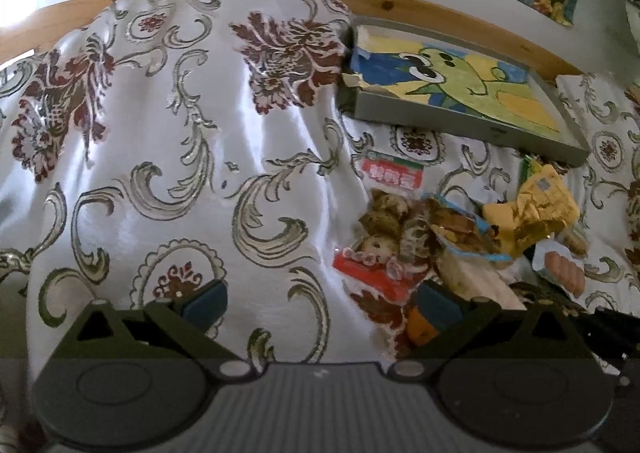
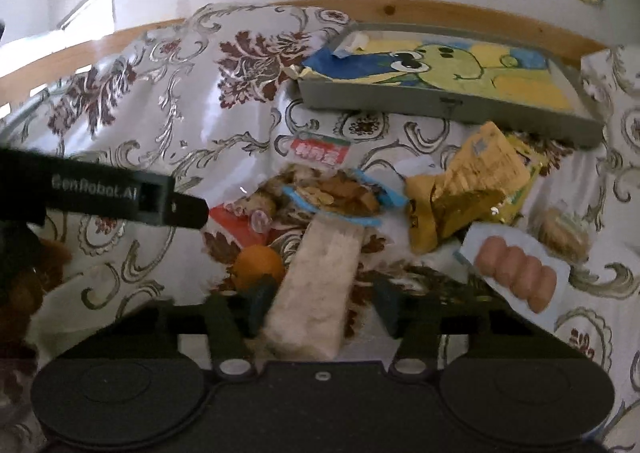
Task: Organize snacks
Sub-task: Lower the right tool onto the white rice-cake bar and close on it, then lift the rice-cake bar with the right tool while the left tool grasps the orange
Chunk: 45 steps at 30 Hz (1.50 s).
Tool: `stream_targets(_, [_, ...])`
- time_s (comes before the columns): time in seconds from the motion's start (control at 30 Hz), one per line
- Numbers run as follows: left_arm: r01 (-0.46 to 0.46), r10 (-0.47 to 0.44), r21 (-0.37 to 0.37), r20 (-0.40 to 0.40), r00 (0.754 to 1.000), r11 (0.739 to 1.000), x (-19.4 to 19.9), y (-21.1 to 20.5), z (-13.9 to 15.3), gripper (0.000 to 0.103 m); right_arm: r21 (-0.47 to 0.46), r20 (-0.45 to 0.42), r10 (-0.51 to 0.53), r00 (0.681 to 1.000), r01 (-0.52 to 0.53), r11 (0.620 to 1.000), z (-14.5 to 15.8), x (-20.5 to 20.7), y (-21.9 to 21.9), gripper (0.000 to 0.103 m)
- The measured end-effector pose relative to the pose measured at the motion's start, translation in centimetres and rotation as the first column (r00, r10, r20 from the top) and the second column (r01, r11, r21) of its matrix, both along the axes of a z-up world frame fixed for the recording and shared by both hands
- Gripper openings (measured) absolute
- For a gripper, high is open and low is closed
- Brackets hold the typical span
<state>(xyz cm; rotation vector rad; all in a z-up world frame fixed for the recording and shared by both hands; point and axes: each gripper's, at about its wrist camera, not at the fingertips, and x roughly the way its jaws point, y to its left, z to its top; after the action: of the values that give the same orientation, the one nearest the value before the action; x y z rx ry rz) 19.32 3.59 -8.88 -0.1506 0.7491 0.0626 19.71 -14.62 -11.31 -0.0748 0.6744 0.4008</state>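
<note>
A heap of snack packets lies on the flowered cloth (image 1: 180, 173). My right gripper (image 2: 323, 305) straddles a long pale packet (image 2: 320, 273). Its left pad sits against the packet's edge, while a strip of cloth shows before the right pad, so the grip is not closed. An orange (image 2: 258, 265) rests just left of it. My left gripper (image 1: 320, 305) is wide open over bare cloth with nothing between its fingers, and the heap starts at its right finger. In the right wrist view its black body (image 2: 120, 193) reaches in from the left. The grey tray (image 2: 400, 101) stands behind the heap.
The heap holds a red packet (image 1: 368, 273), a blue-trimmed clear bag of brown snacks (image 2: 336, 197), yellow packets (image 2: 472, 189) and a sausage packet (image 2: 516, 277). A cartoon drawing lines the tray. A wooden rail (image 1: 400, 1) and a wall with pictures lie beyond.
</note>
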Motion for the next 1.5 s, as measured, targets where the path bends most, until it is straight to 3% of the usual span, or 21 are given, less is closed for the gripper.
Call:
stream_targets(0.1, [0.019, -0.019, 0.009, 0.002, 1.0, 1.0, -0.1, -0.4, 0.1, 0.102, -0.038, -0.001, -0.003, 1.0, 0.003, 0.999, 0.5, -0.4, -0.1, 0.037])
stream_targets(0.5, [0.152, -0.152, 0.007, -0.008, 0.988, 0.988, 0.3, -3.0, -0.7, 0.102, -0.219, 0.038, 0.053, 0.998, -0.044, 0.975, 3.0, -2.9, -3.1, 0.037])
stream_targets(0.67, [0.174, -0.173, 0.043, -0.029, 0.984, 0.984, 0.8, -4.0, -1.1, 0.094, -0.264, 0.017, 0.057, 0.998, -0.05, 0.963, 1.9, -2.5, -2.8, 0.039])
stream_targets(1.03, [0.219, -0.218, 0.081, -0.016, 0.976, 0.972, 0.8, -5.1, -1.3, 0.078, -0.219, 0.011, 0.043, 0.999, -0.039, 0.975, 0.8, -1.3, -3.5, 0.042])
stream_targets(1.2, [0.258, -0.256, 0.054, -0.044, 0.966, 0.965, 1.3, -5.6, -1.7, 0.059, -0.186, 0.02, 0.065, 0.998, -0.061, 0.981, 0.9, -0.7, -3.4, 0.041])
stream_targets(1.5, [0.231, -0.231, -0.003, -0.061, 0.971, 0.973, 1.8, -5.4, -2.5, 0.057, -0.144, 0.002, 0.08, 0.997, -0.079, 0.986, 0.0, 0.5, -3.0, 0.046])
